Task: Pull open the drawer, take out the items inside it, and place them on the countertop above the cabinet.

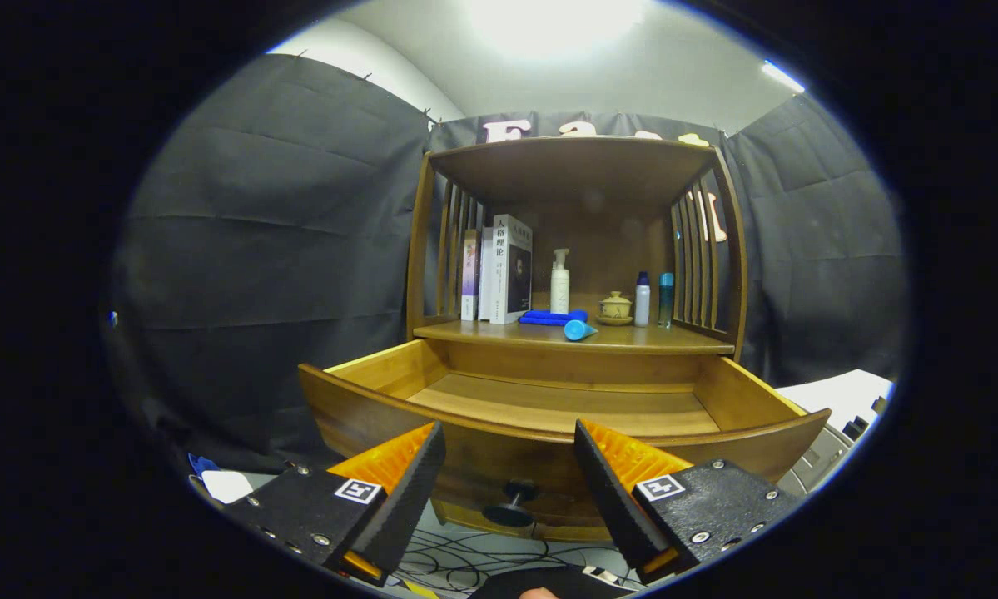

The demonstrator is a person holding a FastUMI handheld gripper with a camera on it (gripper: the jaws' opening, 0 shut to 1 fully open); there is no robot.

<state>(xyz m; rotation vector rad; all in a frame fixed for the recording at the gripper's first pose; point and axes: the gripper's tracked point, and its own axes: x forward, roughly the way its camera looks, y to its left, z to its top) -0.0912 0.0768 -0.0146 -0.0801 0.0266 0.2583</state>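
1. Gripper: fingers spread wide, holding nothing, just in front of the drawer.
2. Drawer: pulled open; its knob sits between the fingers.
3. Countertop above the drawer: blue tube, blue cloth.

The cabinet and its drawer are warm brown wood, smooth with a soft satin sheen; the drawer's rim looks paler. The knob is dark and matt. On the bench, books have glossy paper covers, a pump bottle is shiny white plastic, a blue cloth looks soft, and a lidded cup seems glazed ceramic. The gripper, jaws apart, has ribbed pads.
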